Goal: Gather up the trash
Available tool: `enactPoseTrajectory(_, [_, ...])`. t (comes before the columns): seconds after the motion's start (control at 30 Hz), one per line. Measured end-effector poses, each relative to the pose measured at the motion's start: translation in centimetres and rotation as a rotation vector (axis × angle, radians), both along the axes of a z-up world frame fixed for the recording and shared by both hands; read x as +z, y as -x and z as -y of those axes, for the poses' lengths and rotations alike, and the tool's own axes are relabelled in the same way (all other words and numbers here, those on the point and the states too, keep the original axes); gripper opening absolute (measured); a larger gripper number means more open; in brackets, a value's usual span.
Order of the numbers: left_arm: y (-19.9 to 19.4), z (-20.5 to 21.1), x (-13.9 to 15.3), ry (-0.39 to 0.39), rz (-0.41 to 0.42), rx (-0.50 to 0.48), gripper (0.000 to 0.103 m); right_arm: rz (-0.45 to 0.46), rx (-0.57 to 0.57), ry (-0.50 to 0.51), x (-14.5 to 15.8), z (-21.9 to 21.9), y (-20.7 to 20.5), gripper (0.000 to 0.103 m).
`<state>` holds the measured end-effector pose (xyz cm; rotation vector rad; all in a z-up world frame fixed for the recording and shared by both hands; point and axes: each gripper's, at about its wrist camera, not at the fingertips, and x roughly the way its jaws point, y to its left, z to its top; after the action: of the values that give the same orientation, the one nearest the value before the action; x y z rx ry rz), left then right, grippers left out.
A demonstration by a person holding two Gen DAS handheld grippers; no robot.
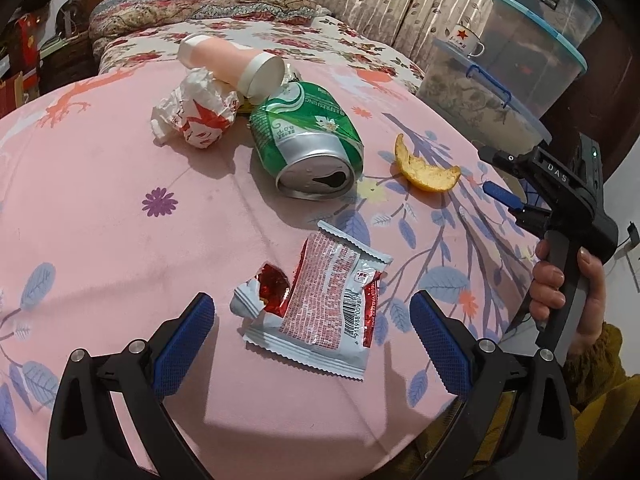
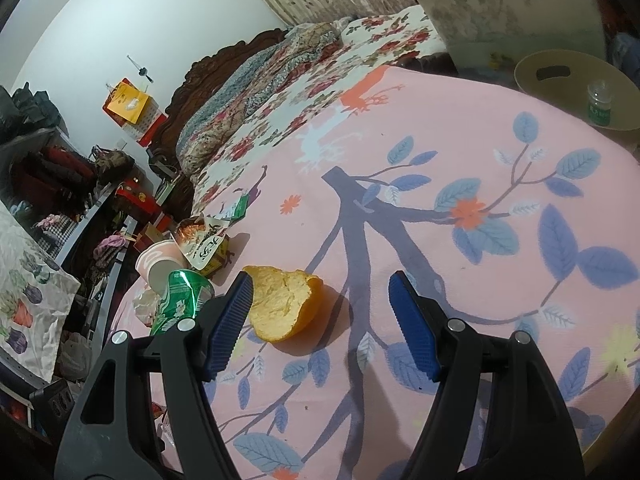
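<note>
Pink cloth with blue leaves (image 1: 120,208) is covering the table, with a bed and stacked storage tubs (image 1: 516,80) lying beyond it; trash is sitting scattered across the cloth. Going from the left in the left wrist view, a crumpled paper wrapper (image 1: 196,114) is resting against a tipped pink cup (image 1: 228,65); a dented green can (image 1: 308,140) is lying on its side just beside them; a torn snack packet (image 1: 320,312) is lying flat nearer the camera; a piece of orange peel (image 1: 426,168) is sitting farther right.

The left gripper (image 1: 312,332) is hovering tilted down over the packet, its fingers spread wide on either side and pinching nothing; the right gripper (image 2: 320,320), held by a hand (image 1: 568,292) around its grip, is angling down toward the peel, its fingers also standing apart and empty, the left pad (image 2: 230,320) appearing to be just beside the peel's edge.

Likely trouble: the flat packet is giving the pads little to bite, so closing could be sliding over it or bunching the cloth instead; the curved peel could be skidding away or flipping, since it is lying off-centre toward one finger; a sideways nudge there could also be rolling the can.
</note>
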<state>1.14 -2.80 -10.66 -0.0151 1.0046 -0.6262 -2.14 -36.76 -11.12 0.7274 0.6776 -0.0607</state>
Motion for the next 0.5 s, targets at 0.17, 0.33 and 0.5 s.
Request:
enactPoseTrajectory(0.17, [-0.1, -0.6, 0.2, 0.008, -0.003, 0.015, 0.094, -0.001, -0.001, -0.004, -0.1, 0.1, 0.1, 0.072])
enactPoseTrajectory(0.33, [-0.7, -1.9, 0.6, 0.038, -0.016, 0.04, 0.094, -0.003, -0.003, -0.003, -0.2, 0.1, 0.1, 0.072])
enactPoseTrajectory(0.5, [-0.8, -2.9, 1.1, 0.058, -0.014, 0.054, 0.094, -0.004, -0.002, -0.002, -0.2, 0.0, 0.3, 0.072])
